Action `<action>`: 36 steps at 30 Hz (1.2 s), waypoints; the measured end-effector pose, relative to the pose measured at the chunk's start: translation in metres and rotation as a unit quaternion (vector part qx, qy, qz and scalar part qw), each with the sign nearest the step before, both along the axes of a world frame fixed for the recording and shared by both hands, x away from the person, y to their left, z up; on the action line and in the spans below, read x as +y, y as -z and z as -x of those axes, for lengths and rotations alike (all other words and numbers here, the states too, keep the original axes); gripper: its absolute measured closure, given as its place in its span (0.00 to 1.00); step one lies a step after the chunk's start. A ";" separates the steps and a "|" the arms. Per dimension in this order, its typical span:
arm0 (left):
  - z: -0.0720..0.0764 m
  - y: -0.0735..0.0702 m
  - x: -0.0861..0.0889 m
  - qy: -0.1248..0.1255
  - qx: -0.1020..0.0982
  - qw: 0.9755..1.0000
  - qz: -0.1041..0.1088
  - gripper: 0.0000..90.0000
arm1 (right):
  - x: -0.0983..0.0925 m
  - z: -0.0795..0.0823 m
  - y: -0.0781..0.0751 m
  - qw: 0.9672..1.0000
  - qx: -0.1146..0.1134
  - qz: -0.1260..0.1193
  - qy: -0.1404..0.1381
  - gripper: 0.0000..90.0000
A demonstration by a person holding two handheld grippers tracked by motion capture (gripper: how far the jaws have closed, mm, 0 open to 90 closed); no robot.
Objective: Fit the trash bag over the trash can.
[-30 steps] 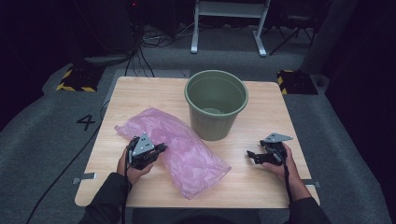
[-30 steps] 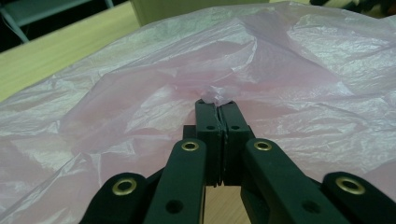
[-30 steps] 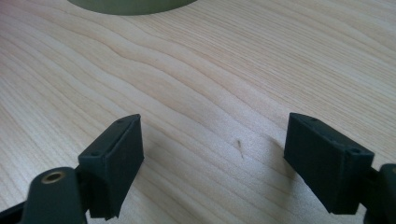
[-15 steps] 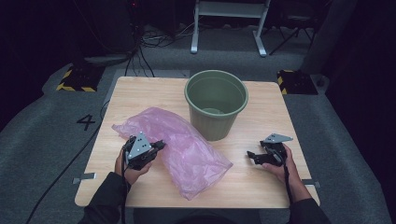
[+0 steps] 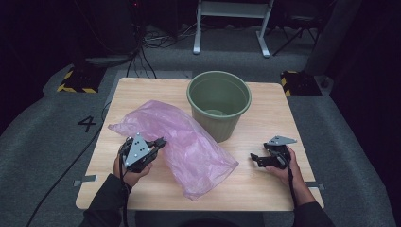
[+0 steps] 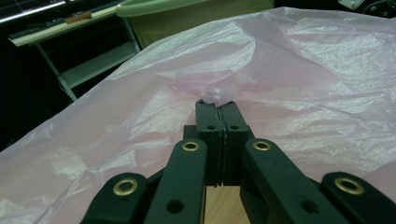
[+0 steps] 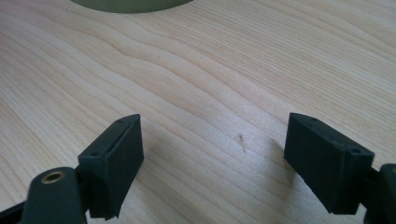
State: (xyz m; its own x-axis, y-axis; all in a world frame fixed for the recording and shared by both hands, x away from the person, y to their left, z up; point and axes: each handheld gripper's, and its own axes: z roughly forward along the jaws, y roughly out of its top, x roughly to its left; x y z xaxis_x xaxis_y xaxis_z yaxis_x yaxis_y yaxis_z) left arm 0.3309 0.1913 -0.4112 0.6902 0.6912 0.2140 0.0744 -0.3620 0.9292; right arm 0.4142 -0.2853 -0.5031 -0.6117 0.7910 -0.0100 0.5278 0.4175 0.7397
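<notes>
Currently the pink plastic bag (image 5: 182, 144) is spread across the middle of the high view, from left of centre down toward the lower centre, on the wooden table (image 5: 283, 109). Its upper right edge lies just beside the green bucket (image 5: 219, 101), which stands upright in the upper centre.

The left gripper (image 5: 158, 143) is seen at the lower left of that view, at the bag's left edge. In the left gripper view its jaws are pressed fully together, and a small tuft of the pink film (image 6: 212, 95) is pinched at the very tips, with the film pulled up into a tent around it.

The right gripper (image 5: 255, 158) is held at the lower right of the high view, well apart from the bag. In the right gripper view its jaws stand wide apart over bare wood, with nothing between them.

Several risks can be judged from here. So little film is caught that it could slip out, or be stretched and torn, if the bag is raised sharply. Only one layer may be held, so the mouth might not be opened. With a single point gripped, the loose remainder could be dragged against the bucket, which might be nudged or tipped.
</notes>
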 end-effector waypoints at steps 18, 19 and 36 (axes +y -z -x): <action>0.002 -0.036 -0.004 0.027 -0.059 0.998 0.026 0.99 | 0.000 0.000 0.000 1.000 -0.001 0.000 0.002 0.22; 0.002 -0.036 -0.004 0.027 -0.059 0.998 0.026 0.99 | 0.000 0.000 0.000 1.000 -0.001 0.000 0.002 0.22; -0.017 -0.074 -0.058 0.116 -0.111 0.986 0.032 0.99 | -0.004 -0.002 -0.001 1.000 0.001 -0.013 -0.001 0.26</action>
